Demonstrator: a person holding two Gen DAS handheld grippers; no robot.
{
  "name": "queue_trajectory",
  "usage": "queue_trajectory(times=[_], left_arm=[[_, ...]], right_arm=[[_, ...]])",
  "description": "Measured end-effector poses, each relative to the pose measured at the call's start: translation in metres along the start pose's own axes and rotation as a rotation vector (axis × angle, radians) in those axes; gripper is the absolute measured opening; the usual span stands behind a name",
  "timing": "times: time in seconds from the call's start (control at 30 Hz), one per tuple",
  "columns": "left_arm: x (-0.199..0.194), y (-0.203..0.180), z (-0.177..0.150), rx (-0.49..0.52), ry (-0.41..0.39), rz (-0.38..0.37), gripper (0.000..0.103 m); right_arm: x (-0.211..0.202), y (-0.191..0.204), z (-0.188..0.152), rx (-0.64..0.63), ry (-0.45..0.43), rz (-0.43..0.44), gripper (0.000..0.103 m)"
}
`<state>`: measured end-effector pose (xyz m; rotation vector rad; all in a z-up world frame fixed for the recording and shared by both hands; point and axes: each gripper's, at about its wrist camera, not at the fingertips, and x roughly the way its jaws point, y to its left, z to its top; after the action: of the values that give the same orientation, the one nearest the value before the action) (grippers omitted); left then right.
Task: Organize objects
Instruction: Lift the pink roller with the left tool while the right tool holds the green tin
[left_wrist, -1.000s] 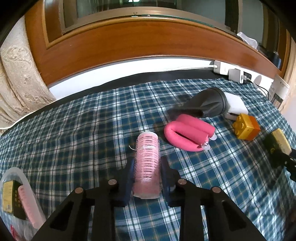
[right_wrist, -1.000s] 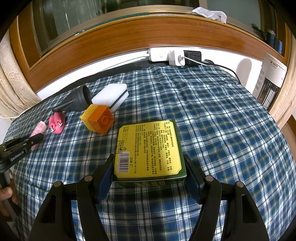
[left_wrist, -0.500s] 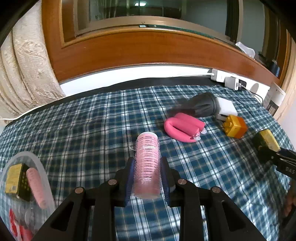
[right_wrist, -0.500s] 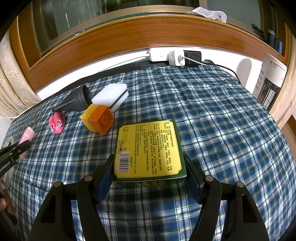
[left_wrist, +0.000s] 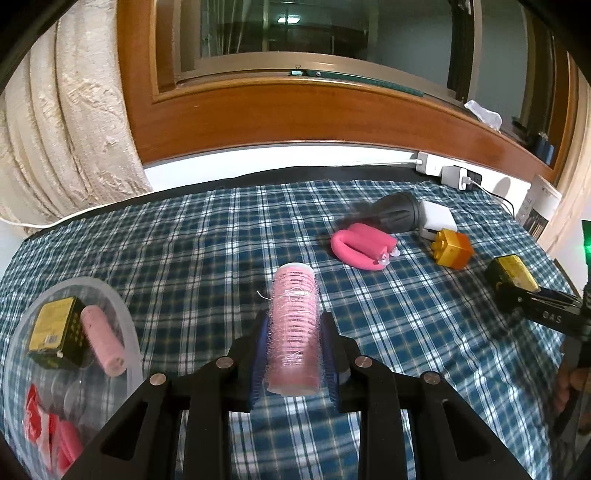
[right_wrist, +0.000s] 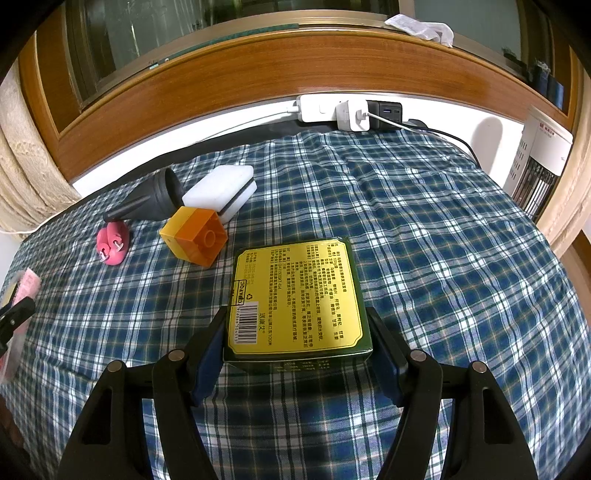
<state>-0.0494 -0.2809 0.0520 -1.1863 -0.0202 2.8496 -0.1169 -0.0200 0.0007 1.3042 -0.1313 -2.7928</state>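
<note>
The left gripper (left_wrist: 294, 345) is clamped on a pink roller (left_wrist: 293, 328), jaws pressed to both its sides, holding it above the plaid cloth (left_wrist: 207, 236). The right gripper (right_wrist: 297, 350) is closed on a green-and-yellow box (right_wrist: 295, 299), jaws against its two side walls, label face up.

To the left of the roller, a clear bowl (left_wrist: 125, 325) stands on the cloth. It contains a second box (left_wrist: 55, 328), a second pink roller (left_wrist: 101, 345) and red and pink items that are too blurred to identify.

Further back on the cloth lie a folded pink foam curler (left_wrist: 360, 247), a black nozzle (right_wrist: 153, 201), a white sponge (right_wrist: 221, 190) and an orange-yellow block (right_wrist: 195, 236). The block sits just beside the sponge.

The cloth covers a flat surface that meets a white wall (right_wrist: 221, 123). A power strip (right_wrist: 321, 109) with plugged-in chargers sits at the far edge. Above it runs a wooden window frame (right_wrist: 258, 77). A cream curtain (left_wrist: 62, 140) hangs at the left.
</note>
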Motion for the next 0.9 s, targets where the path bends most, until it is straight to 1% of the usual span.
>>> queue_trajectory(times=[0.37,0.9], left_arm=[[-0.015,0.007,-0.013,-0.015,-0.012,-0.001,0.029],[-0.028,0.013,-0.022,-0.023,-0.034,0.001,0.029]], right_arm=[[-0.001,0.000,0.000,0.001,0.000,-0.001,0.070],[-0.001,0.002,0.001,-0.010,0.004,-0.019,0.070]])
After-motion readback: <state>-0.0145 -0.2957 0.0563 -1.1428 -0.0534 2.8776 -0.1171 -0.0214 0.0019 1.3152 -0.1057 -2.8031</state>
